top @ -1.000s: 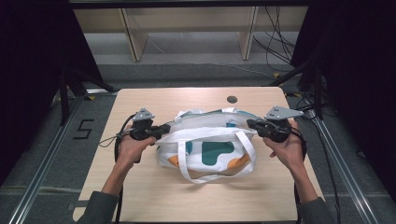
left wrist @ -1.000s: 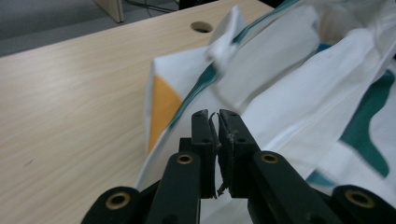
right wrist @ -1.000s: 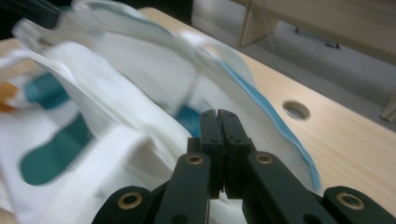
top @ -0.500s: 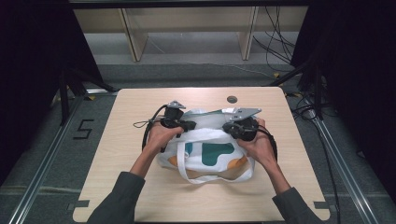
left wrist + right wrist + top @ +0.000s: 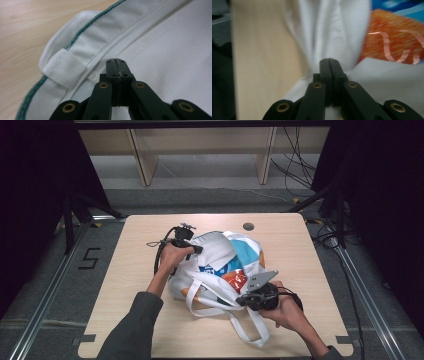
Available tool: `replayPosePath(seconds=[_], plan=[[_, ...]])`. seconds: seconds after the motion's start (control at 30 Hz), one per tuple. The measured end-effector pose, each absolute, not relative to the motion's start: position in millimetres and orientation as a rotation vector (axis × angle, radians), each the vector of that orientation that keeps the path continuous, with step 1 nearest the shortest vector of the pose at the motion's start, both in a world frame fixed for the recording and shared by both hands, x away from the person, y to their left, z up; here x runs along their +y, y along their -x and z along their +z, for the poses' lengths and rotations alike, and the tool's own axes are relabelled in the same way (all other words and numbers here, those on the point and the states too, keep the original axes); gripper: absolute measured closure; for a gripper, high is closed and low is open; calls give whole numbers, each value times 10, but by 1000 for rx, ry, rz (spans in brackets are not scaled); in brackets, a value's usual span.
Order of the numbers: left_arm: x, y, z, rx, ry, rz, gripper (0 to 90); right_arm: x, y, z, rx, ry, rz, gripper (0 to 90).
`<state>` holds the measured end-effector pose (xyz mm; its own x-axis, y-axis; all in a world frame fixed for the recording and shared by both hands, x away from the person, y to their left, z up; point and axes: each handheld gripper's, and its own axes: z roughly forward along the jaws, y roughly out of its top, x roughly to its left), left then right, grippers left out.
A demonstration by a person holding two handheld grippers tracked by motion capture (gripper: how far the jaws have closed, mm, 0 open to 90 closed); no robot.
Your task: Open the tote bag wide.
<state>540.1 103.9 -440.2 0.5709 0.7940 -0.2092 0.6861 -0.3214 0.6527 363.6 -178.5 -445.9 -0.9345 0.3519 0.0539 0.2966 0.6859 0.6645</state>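
We read a black "5" (image 5: 90,258) on the grey floor beside the light wooden tabletop (image 5: 130,270). Both tools, left tool (image 5: 196,248) and right tool (image 5: 241,301), are clamped on the white bag (image 5: 215,251); its print is illegible.

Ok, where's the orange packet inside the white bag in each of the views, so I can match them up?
High view: the orange packet lies in the open mouth of the white bag, just left of the right claw.
Left gripper view: not in it; white fabric and the bag's zip are there.
Right gripper view: upper right, beyond the shut jaws.
Shared landmark: the wooden table.
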Motion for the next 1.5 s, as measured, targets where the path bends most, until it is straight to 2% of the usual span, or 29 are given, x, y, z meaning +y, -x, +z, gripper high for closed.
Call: replayPosePath(seconds=[0.03,0.07,0.13,0.33,0.5,0.7,0.9,1.0,1.07,1.13,1.3,1.5], plan=[[1051,-5416,-4401,1198,-2072,204,894,-1756,-3589,-4539,2892,-527,1055,900],[1060,-5416,-4397,1197,-2069,192,893,-1704,-3517,-4681,2895,-491,880,900],[1052,-5355,-4347,1158,-2085,196,892,-1692,-3473,-4790,2904,-491,862,900],[966,-5103,-4211,992,-2096,150,881,-1907,-3513,-4129,2640,-514,1166,900],[905,-5010,-4268,959,-2103,99,882,-1859,-3584,-3898,2458,-498,1230,900],[890,-4971,-4365,974,-2079,61,878,-1687,-3837,-4042,2428,-569,1187,900],[847,-4966,-4373,934,-2150,50,871,-1517,-3990,-4241,2460,-581,1096,900],[817,-4987,-4392,955,-2168,84,885,-1461,-3992,-4287,2483,-583,1074,900],[823,-5082,-4380,950,-2288,172,891,-1388,-3965,-4369,2552,-563,1039,900],[848,-5145,-4388,1020,-2269,239,893,-1350,-3926,-4434,2637,-504,1028,900],[910,-5255,-4471,1084,-2227,245,895,-1304,-3757,-4563,2766,-416,990,900],[930,-5137,-4392,1029,-2238,264,884,-1353,-3800,-4433,2683,-476,1060,900]])
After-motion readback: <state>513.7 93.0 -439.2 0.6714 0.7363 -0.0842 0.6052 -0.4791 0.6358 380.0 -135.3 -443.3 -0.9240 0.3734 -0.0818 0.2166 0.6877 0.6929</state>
